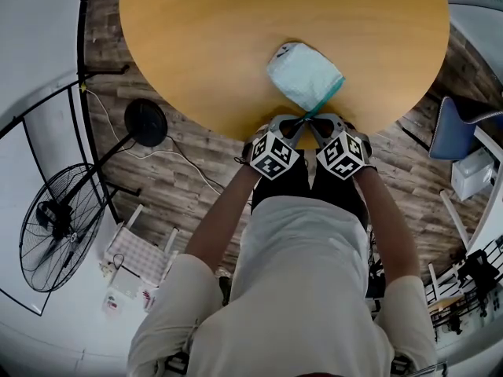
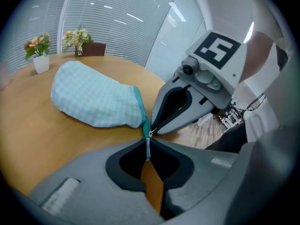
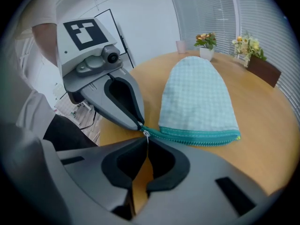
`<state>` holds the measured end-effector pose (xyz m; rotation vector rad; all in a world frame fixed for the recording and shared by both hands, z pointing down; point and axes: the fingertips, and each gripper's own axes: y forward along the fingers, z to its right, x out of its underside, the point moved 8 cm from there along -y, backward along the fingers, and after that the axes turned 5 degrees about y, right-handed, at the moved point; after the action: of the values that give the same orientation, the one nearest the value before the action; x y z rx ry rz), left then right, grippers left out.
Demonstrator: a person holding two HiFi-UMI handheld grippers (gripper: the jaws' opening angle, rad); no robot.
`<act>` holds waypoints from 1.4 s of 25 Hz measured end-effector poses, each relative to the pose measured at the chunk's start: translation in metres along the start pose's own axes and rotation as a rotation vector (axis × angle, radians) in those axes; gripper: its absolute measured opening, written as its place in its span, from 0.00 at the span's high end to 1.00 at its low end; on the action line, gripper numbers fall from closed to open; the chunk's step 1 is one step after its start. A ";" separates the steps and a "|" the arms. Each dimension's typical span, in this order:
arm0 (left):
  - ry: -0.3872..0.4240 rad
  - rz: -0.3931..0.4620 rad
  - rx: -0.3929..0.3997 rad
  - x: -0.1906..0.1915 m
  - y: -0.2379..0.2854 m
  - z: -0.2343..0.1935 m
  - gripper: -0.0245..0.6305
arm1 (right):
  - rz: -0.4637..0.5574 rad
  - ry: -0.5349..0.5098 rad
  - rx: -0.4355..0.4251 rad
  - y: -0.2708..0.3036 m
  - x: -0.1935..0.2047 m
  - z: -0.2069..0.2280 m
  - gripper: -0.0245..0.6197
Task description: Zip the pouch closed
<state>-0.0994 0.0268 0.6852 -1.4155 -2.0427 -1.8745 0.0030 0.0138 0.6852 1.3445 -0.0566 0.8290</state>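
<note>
A light blue checked pouch point(image 1: 303, 75) with a teal zipper point(image 3: 197, 136) lies on the round wooden table point(image 1: 196, 53), near its front edge. The zipper teeth look joined along the whole visible length, and the slider point(image 3: 146, 133) sits at the near end. My left gripper point(image 2: 148, 146) is shut with the silver zipper pull point(image 2: 148, 145) between its tips. My right gripper point(image 3: 146, 142) is shut at the same corner, on the zipper's end by the slider. In the head view both grippers point(image 1: 299, 124) point(image 1: 314, 124) meet tip to tip at the pouch's near corner.
Two small flower pots point(image 2: 40, 55) point(image 2: 79, 39) and a wooden block stand at the table's far side, with a pink cup point(image 3: 180, 46) nearby. The table edge is right below the grippers. A floor fan point(image 1: 59, 226) and a blue chair point(image 1: 464, 128) stand beside the table.
</note>
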 end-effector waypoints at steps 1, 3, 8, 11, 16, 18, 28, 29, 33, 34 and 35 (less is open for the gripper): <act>-0.008 0.002 0.002 -0.001 -0.001 -0.001 0.91 | 0.002 -0.006 0.000 0.000 0.000 -0.002 0.95; -0.019 0.006 0.004 -0.002 -0.003 -0.001 0.91 | 0.014 0.001 -0.003 -0.002 -0.001 -0.003 0.95; -0.056 0.037 0.036 -0.008 -0.014 -0.001 0.92 | 0.057 0.075 -0.054 -0.015 -0.004 0.000 0.95; -0.089 0.056 0.077 -0.014 -0.025 -0.004 0.92 | 0.081 0.108 -0.086 -0.023 -0.009 0.004 0.96; -0.115 0.063 0.084 -0.023 -0.046 -0.008 0.92 | 0.115 0.150 -0.077 -0.038 -0.014 0.011 0.96; -0.119 0.067 0.077 -0.025 -0.054 -0.010 0.92 | 0.125 0.164 -0.072 -0.045 -0.015 0.015 0.96; -0.125 0.066 0.013 -0.028 -0.096 -0.025 0.92 | 0.133 0.150 -0.047 -0.063 -0.029 0.029 0.96; -0.126 0.066 0.009 -0.028 -0.099 -0.027 0.92 | 0.134 0.150 -0.043 -0.065 -0.030 0.031 0.96; -0.129 0.065 -0.005 -0.027 -0.110 -0.034 0.92 | 0.142 0.157 -0.028 -0.069 -0.033 0.036 0.96; -0.133 0.065 -0.010 -0.026 -0.112 -0.035 0.92 | 0.140 0.161 -0.028 -0.071 -0.033 0.037 0.96; -0.138 0.064 -0.016 -0.025 -0.113 -0.037 0.92 | 0.135 0.165 -0.028 -0.071 -0.033 0.038 0.96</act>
<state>-0.1741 -0.0020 0.5932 -1.6371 -2.0172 -1.8198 0.0349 -0.0351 0.6201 1.2521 -0.0302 1.0474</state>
